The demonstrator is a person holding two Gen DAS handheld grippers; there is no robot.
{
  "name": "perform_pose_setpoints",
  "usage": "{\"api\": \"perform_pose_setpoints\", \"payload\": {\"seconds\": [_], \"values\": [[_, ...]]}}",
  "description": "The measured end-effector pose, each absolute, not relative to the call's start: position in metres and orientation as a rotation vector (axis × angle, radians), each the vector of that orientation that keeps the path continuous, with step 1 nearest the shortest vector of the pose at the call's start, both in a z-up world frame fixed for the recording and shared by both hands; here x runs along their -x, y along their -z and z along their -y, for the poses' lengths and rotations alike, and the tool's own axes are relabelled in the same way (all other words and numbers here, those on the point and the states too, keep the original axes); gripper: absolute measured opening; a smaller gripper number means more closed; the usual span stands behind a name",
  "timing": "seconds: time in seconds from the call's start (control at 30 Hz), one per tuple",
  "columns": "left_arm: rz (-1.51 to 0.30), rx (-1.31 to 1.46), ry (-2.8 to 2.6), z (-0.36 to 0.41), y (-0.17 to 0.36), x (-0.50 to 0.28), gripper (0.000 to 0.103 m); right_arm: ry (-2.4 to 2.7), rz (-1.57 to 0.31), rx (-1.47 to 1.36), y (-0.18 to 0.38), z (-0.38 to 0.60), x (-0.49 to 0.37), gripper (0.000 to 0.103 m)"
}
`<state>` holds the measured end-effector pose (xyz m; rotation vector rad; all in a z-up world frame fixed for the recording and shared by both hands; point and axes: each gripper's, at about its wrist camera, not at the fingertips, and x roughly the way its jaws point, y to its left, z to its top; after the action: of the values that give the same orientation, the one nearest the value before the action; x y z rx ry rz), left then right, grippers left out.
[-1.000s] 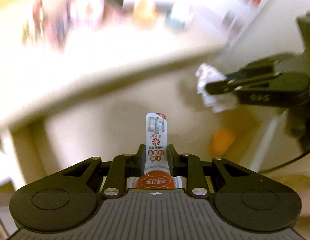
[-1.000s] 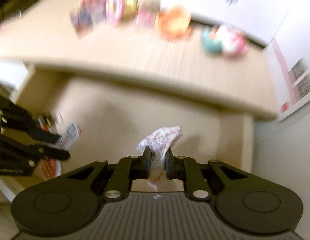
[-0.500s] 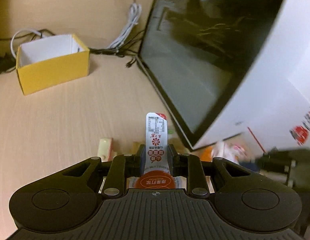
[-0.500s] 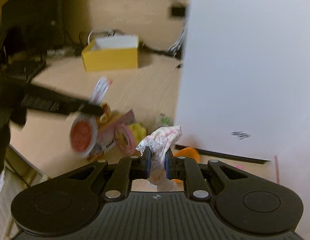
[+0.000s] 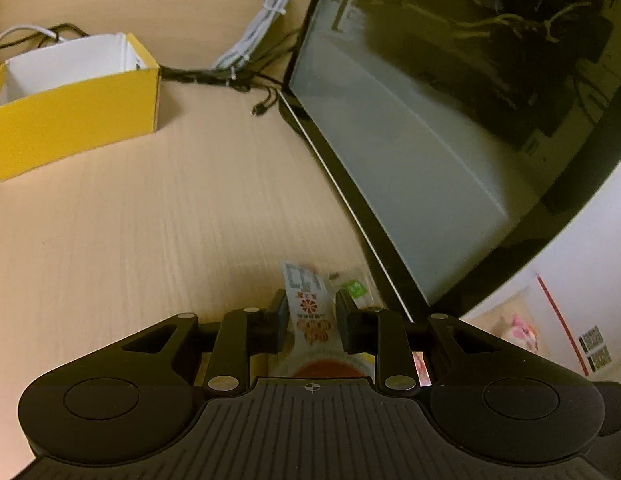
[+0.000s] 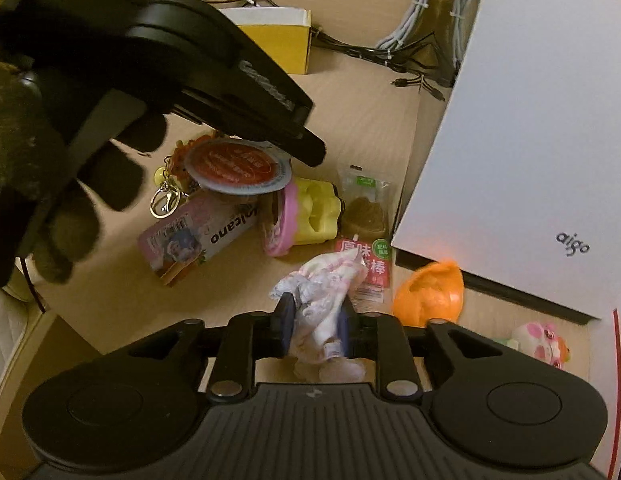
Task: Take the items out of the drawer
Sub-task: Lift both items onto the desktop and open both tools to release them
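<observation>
My left gripper hangs over the wooden desk, jaws opening. The jelly cup's printed tab sits loose and blurred between them, sliding down. From the right wrist view the cup's red lid shows under the left gripper, just above a pile of snacks. My right gripper is lower right of it, jaws opening. A crumpled white-and-pink wrapper lies slack between its pads.
A white computer case with a dark glossy side stands on the right. A yellow box and cables lie at the back. Pink pack, yellow toy, orange object, plush. Gloved hand.
Both grippers came up from the drawer to over the desk top. Both pairs of jaws have widened; the tab has slid lower and the wrapper has loosened.
</observation>
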<state>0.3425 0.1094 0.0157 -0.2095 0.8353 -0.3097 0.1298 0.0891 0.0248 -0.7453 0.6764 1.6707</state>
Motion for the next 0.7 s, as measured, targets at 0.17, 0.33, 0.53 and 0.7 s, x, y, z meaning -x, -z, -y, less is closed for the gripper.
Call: {"api": "perform_pose_setpoints", "payload": {"seconds": [0.17, 0.33, 0.53, 0.7], "values": [[-0.714, 0.214, 0.311, -0.122, -0.038, -0.321, 0.027, -1.644, -0.667, 0.671, -0.038, -0.074, -0.137, 0.058], [-0.628, 0.222, 0.300, -0.141, -0.066, -0.279, 0.027, -1.604, -0.638, 0.586, -0.058, -0.029, -0.151, 0.076], [-0.658, 0.179, 0.384, -0.141, -0.072, -0.223, 0.027, -1.649, -0.690, 0.547, -0.063, 0.006, -0.160, 0.088], [-0.764, 0.147, 0.435, -0.140, -0.055, -0.181, 0.027, -1.636, -0.762, 0.572, -0.048, 0.023, -0.161, 0.094]]}}
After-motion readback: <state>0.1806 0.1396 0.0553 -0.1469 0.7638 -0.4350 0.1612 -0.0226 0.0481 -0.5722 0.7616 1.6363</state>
